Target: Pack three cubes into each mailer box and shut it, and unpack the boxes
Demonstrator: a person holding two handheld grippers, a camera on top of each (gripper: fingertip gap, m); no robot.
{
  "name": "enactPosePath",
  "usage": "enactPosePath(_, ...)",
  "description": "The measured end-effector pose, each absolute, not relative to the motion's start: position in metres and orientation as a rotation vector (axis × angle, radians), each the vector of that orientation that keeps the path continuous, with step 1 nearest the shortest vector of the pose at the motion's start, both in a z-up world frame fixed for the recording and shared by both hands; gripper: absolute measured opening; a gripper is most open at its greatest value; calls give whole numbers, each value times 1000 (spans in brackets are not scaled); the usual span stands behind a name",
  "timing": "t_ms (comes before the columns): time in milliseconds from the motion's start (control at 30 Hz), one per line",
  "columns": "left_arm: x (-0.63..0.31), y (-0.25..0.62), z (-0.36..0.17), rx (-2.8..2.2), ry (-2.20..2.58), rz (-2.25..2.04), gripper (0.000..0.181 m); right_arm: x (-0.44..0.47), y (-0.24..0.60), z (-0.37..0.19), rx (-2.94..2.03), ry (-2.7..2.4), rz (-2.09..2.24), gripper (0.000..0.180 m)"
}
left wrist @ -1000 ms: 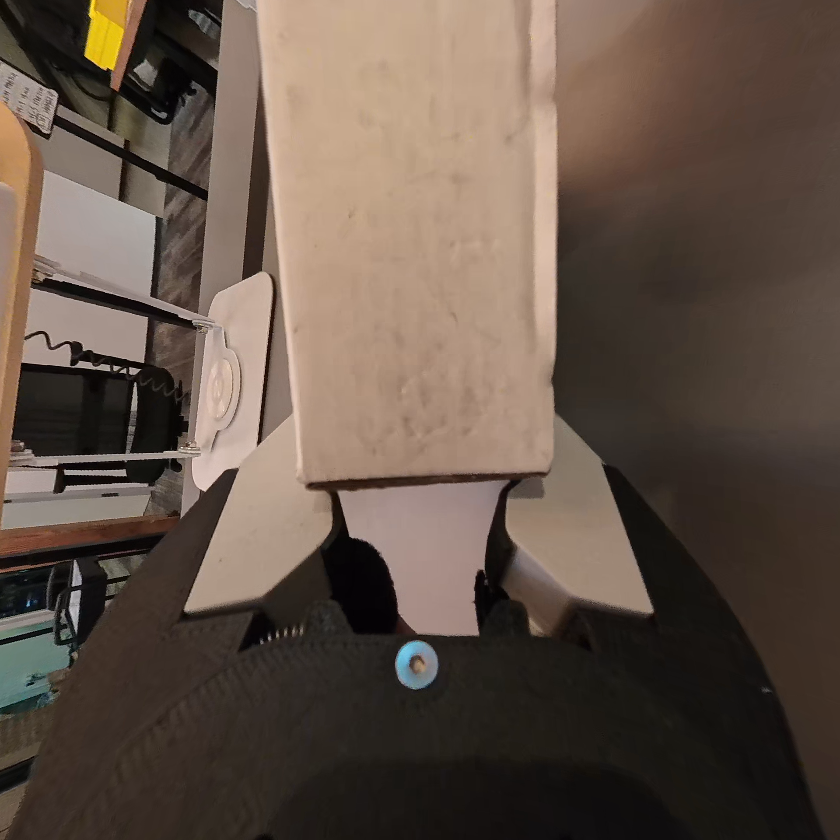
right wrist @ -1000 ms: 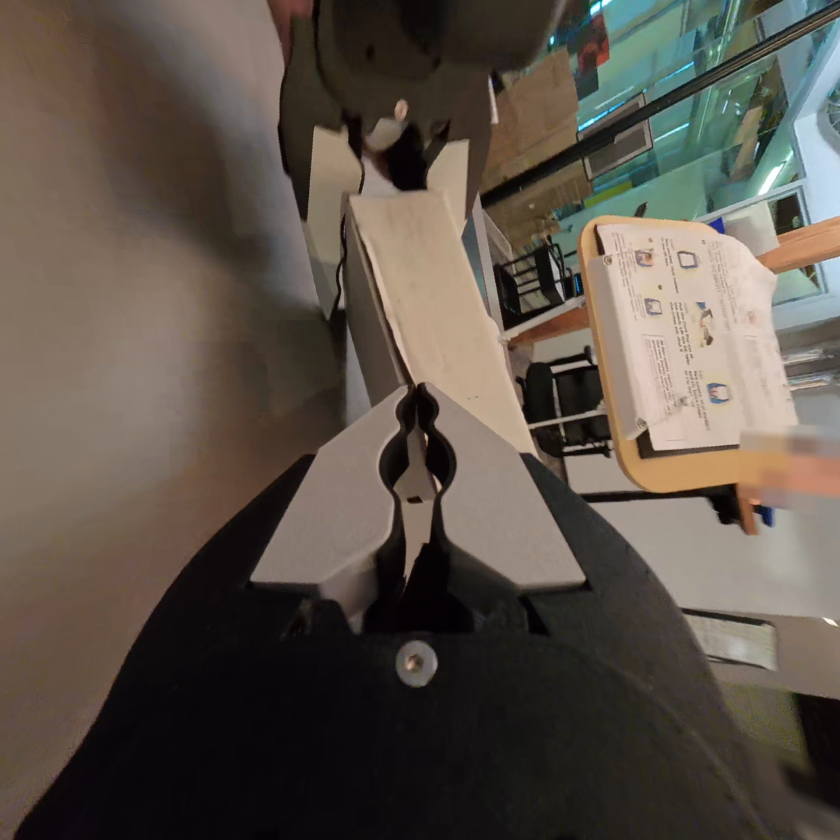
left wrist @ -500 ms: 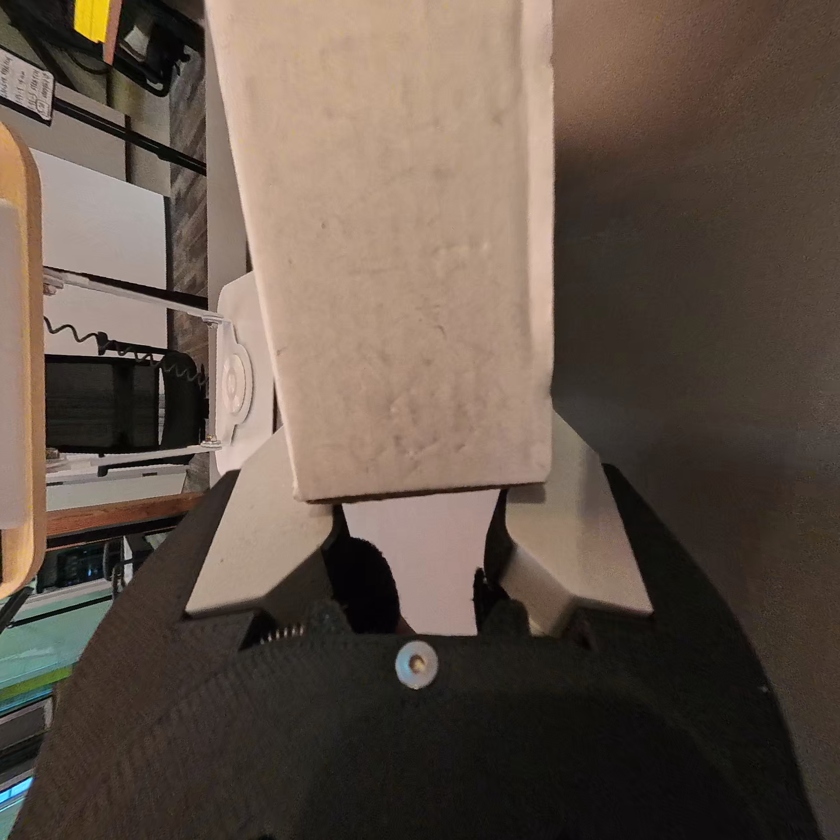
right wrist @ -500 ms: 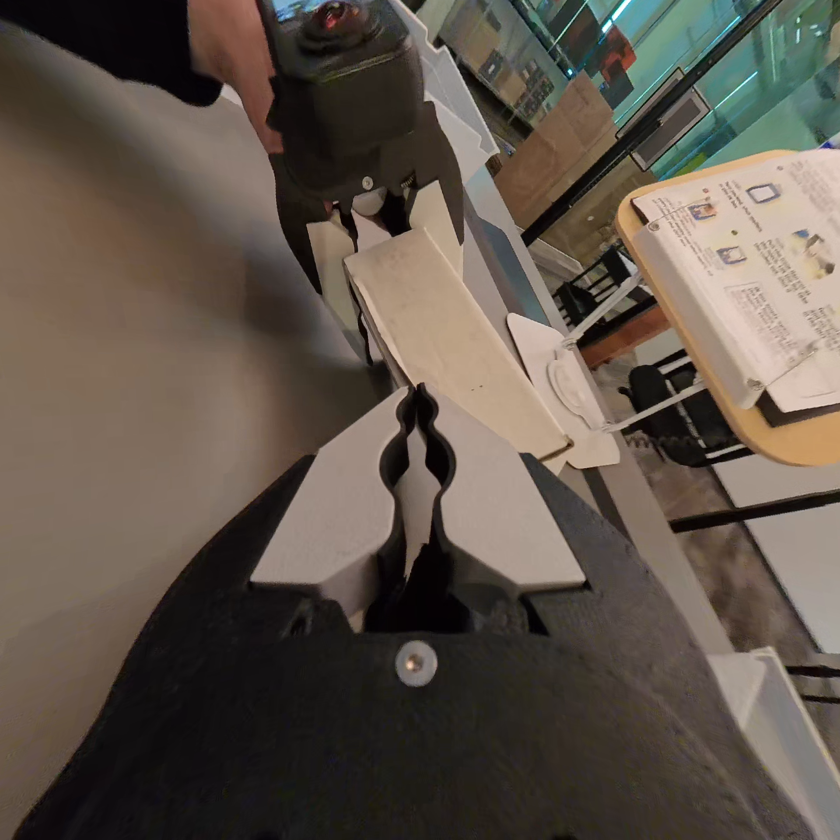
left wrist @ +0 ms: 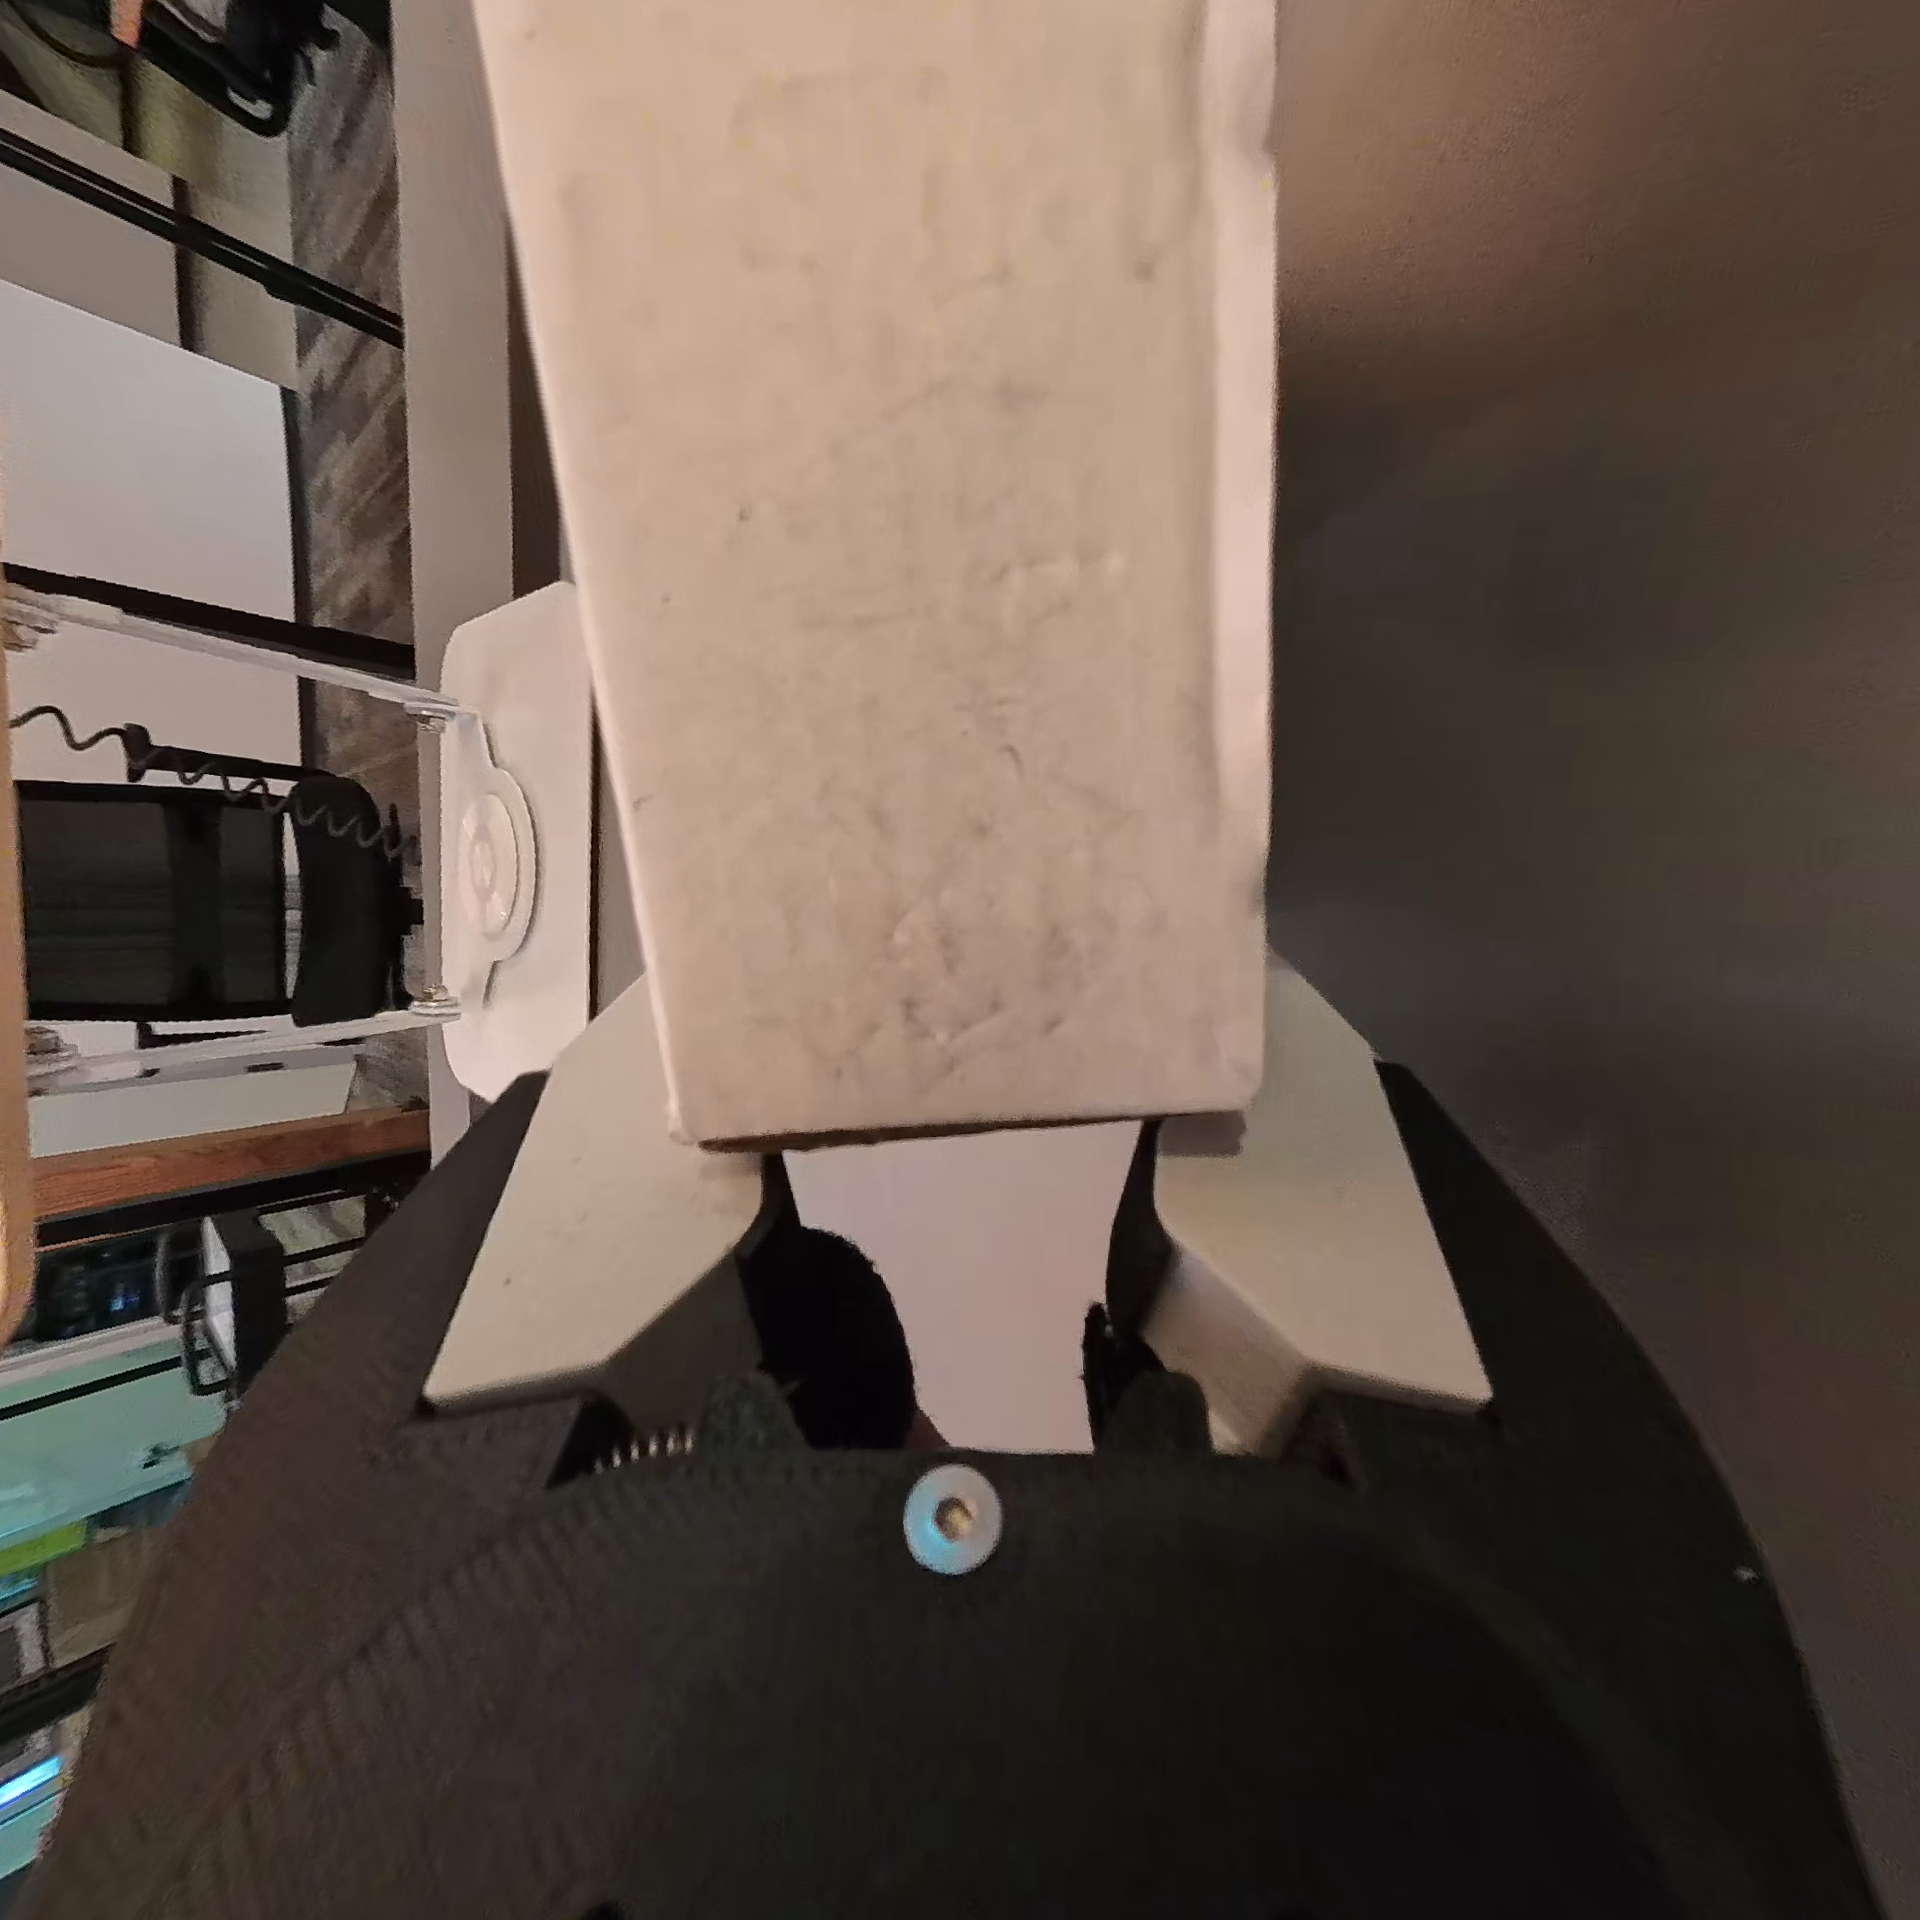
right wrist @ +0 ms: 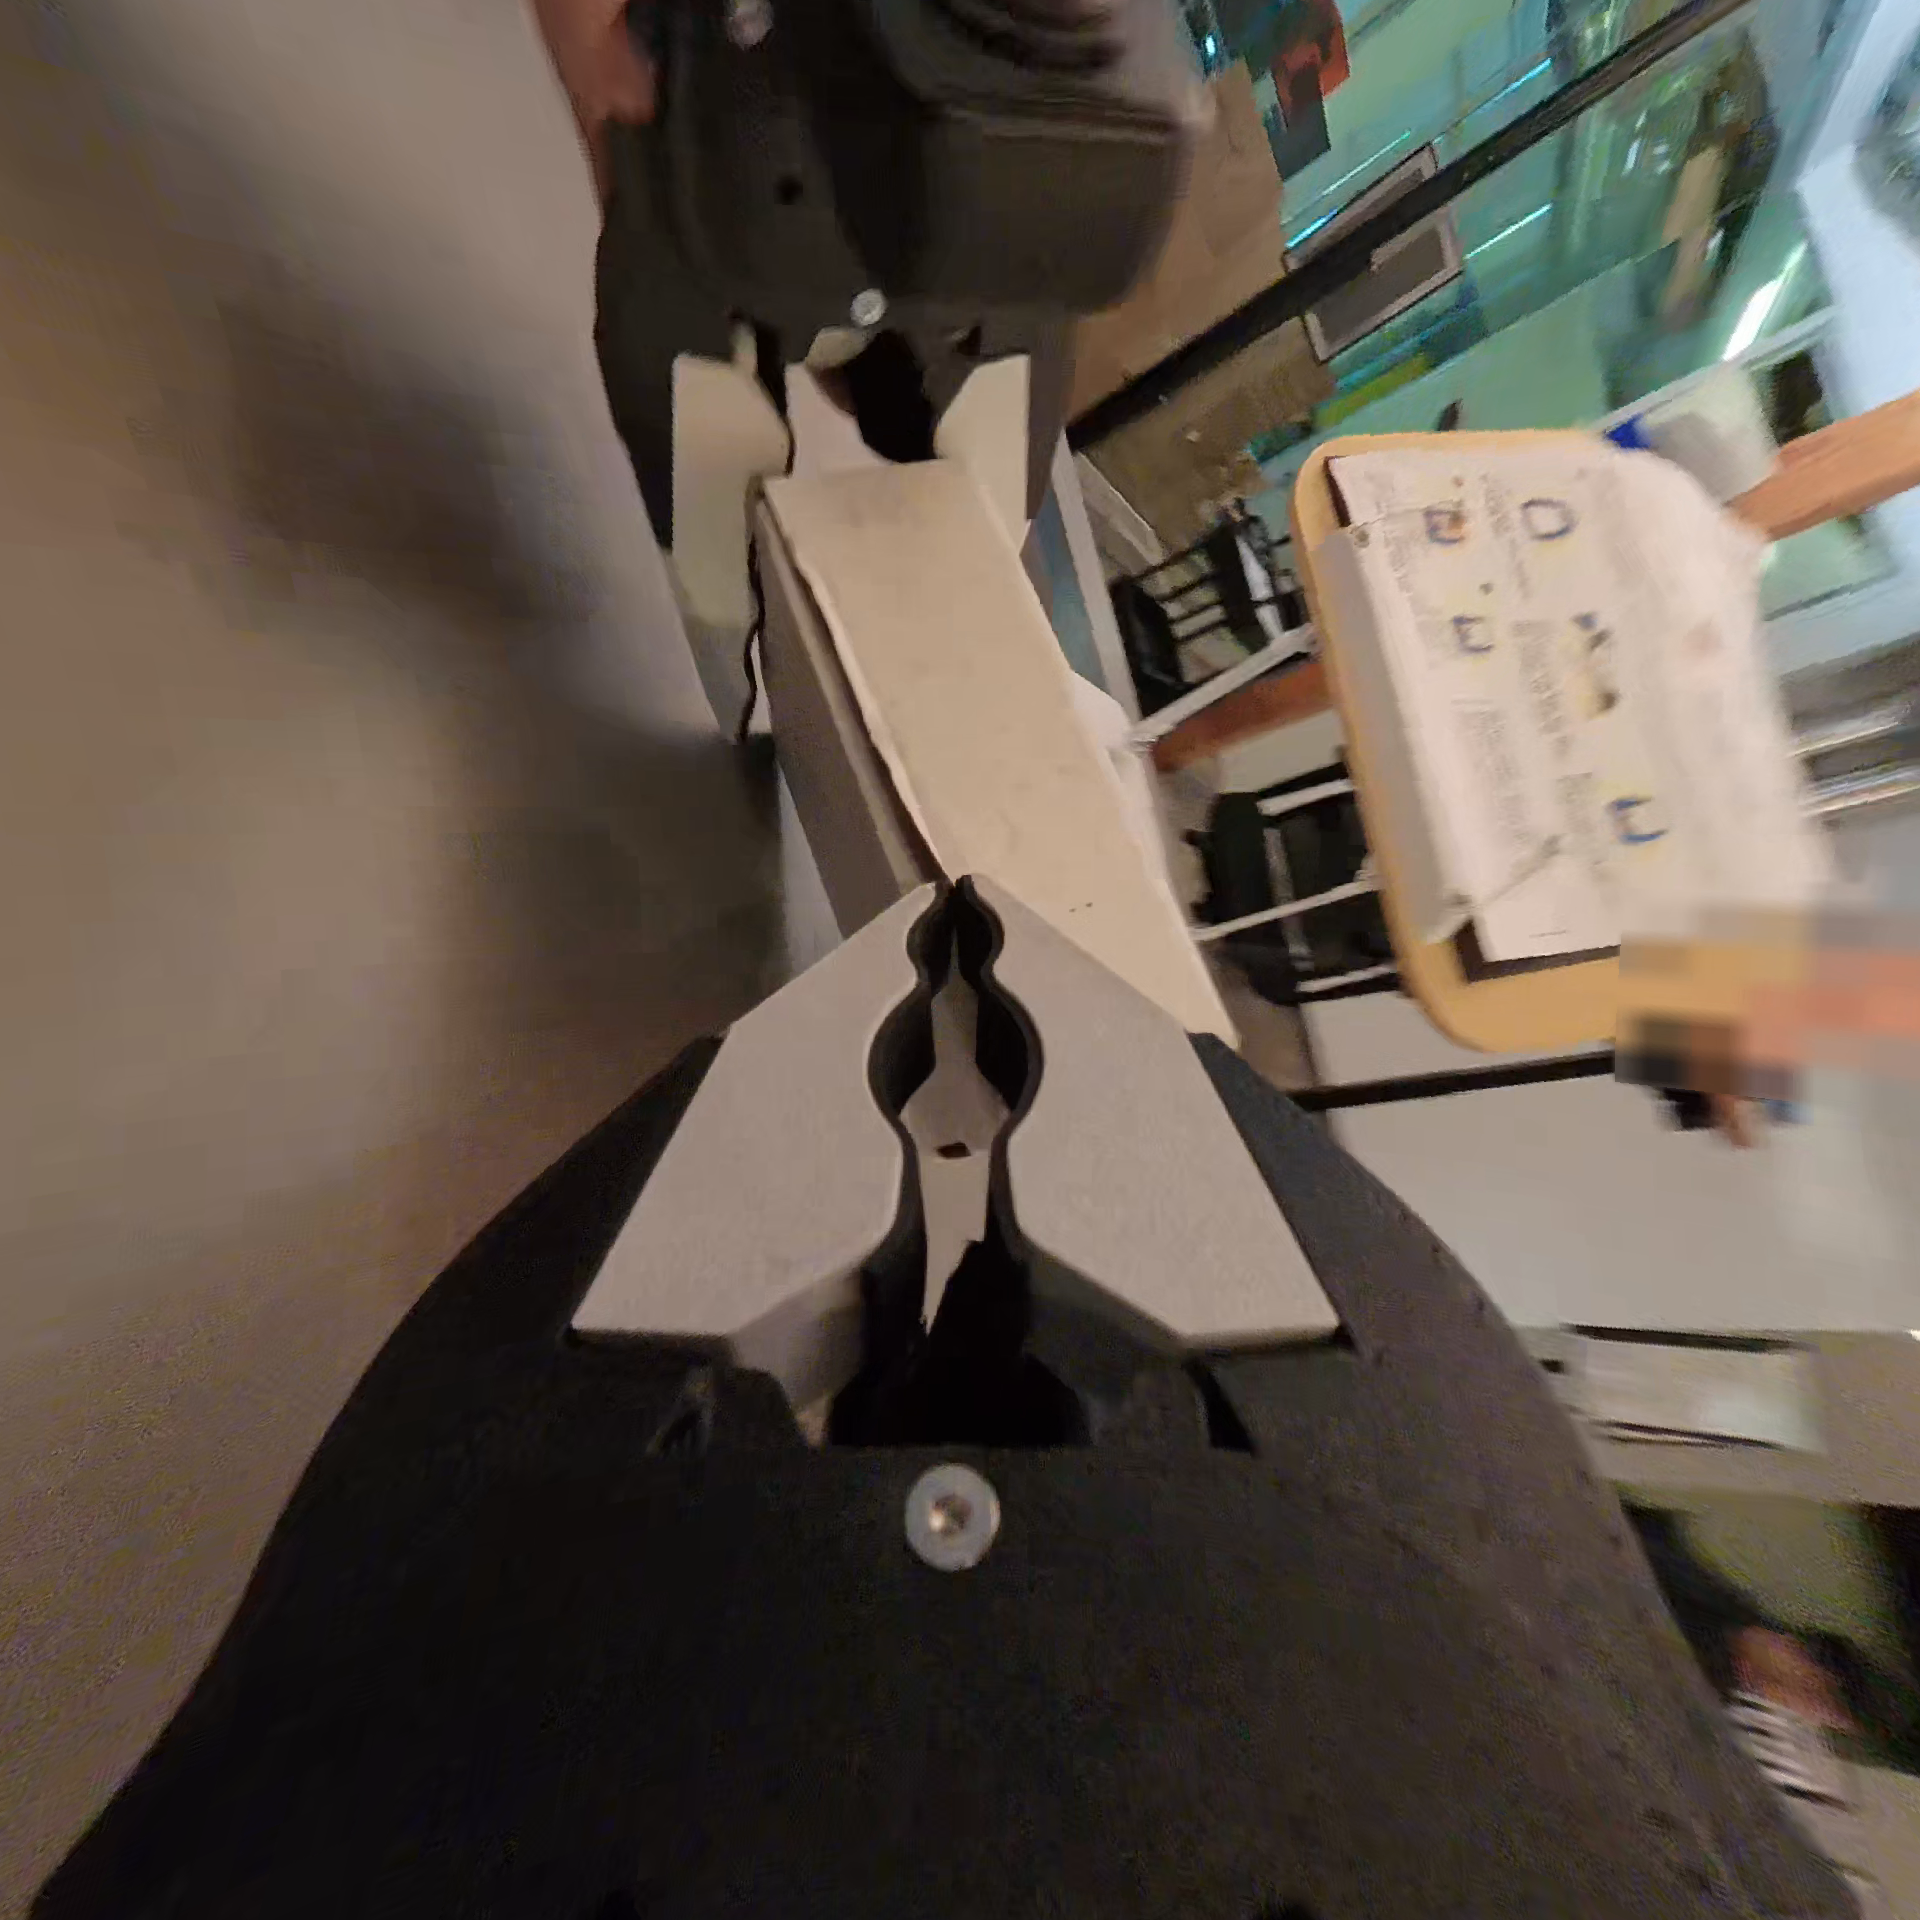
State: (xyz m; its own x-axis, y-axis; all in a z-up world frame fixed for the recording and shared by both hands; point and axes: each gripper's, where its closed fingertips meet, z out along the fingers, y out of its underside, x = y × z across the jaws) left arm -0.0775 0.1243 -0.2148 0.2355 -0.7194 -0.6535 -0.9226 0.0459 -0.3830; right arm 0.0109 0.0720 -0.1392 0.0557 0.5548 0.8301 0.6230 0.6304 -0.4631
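A white mailer box [left wrist: 914, 623] is held in the air between both grippers, tilted on its side. My left gripper [left wrist: 956, 997] is shut on one end of the box, with a finger on each side wall. My right gripper [right wrist: 961, 899] is shut on a thin white flap [right wrist: 951, 1143] at the opposite end of the box [right wrist: 966, 707]. The left gripper [right wrist: 852, 416] shows at the far end in the right wrist view, with a hand [right wrist: 613, 73] behind it. No cubes are in view.
The grey table top [left wrist: 1558, 623] lies close beside the box, and also shows in the right wrist view [right wrist: 312, 727]. A white rounded bracket [left wrist: 509, 831] sits at the table edge. A wooden stand with a printed sheet [right wrist: 1538, 727] and a black chair [left wrist: 156, 904] stand beyond it.
The right wrist view has swung back toward the stand, and the box has shifted and tilted slightly between the grippers. Both grips are unchanged.
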Motion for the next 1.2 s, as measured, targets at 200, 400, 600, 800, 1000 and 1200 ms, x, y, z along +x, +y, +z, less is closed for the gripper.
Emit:
enactPosePath(200, -65, 126, -215, -1706, 1577, 351, 69, 0, 75, -156, -891, -1646, -300, 6)
enactPosePath(400, -69, 126, -215, -1721, 1575, 375, 70, -4, 72, -148, -920, -1617, -231, 0)
enactPosePath(600, -64, 126, -215, -1682, 1597, 402, 69, 1, 73, -107, -994, -1405, 9, 0)
enactPosePath(800, -61, 125, -216, -1610, 1634, 480, 69, -5, 98, -88, -1084, -1395, 11, 0)
enactPosePath(1000, -54, 118, -214, -1535, 1575, 446, 71, -7, 110, -98, -1201, -1438, 87, 0)
enactPosePath(1200, -52, 93, -213, -1682, 1514, 98, 98, -9, 95, -104, -1210, -1517, 108, 0)
